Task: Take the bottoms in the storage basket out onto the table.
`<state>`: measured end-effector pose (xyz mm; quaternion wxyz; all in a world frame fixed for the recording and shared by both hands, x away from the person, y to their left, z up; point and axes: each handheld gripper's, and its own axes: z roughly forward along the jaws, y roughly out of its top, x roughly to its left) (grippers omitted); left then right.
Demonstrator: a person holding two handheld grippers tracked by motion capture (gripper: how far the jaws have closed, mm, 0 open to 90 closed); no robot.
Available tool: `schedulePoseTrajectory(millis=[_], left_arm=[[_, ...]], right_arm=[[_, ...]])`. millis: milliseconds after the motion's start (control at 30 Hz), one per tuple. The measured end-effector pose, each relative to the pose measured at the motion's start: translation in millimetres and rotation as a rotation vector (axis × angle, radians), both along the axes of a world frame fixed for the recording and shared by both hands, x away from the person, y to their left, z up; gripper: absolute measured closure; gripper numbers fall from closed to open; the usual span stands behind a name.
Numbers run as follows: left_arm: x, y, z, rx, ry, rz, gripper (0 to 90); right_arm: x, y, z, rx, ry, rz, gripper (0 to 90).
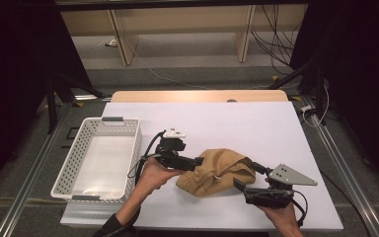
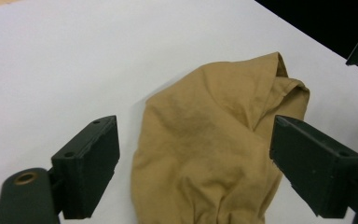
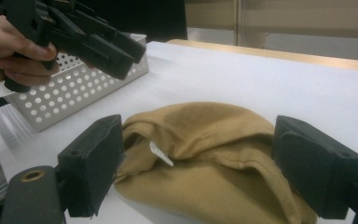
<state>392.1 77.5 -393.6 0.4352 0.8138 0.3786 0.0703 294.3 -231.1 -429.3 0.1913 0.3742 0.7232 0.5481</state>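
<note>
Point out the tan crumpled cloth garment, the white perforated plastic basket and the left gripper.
Tan crumpled cloth garment (image 1: 217, 173): high view, middle of the bundle.
White perforated plastic basket (image 1: 74, 154): high view, its left wall.
Left gripper (image 1: 201, 160): high view, between its open jaw tips.

I see soft, matt tan cloth (image 1: 217, 172), creased; a white perforated plastic basket (image 1: 81, 148), slightly glossy; a smooth matt white table (image 1: 237, 123) with a wood edge.

A lab-like recording booth: black curtains (image 1: 10, 59) flank the white desk (image 1: 256, 123), loose cables (image 1: 271, 44) trail behind, metal rails (image 1: 24, 182) line the floor.
</note>
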Motion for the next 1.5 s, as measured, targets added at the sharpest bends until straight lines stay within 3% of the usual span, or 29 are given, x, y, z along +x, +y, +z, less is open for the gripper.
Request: schedulePoseTrajectory(millis=[267, 567, 933, 1500], left_arm=[[-2.8, 21.4, 13.1, -0.028, -0.038, 0.041, 15.5], [-7.8, 49.7, 16.5, -0.032, -0.056, 0.089, 15.5], [-12.7, 84.8, 28.0, -0.04, -0.101, 0.185, 15.5], [-19.2, 112.6, 29.6, -0.031, -0.115, 0.268, 15.6]], right_arm=[[-0.3, -0.8, 0.1, -0.001, 0.0, 0.0, 18.0], [-0.2, -0.6, 0.0, -0.001, -0.001, 0.002, 18.0], [1.2, -2.9, -1.0, 0.005, 0.003, 0.001, 18.0], [2.2, 0.0, -1.0, 0.003, 0.003, 0.01, 18.0]])
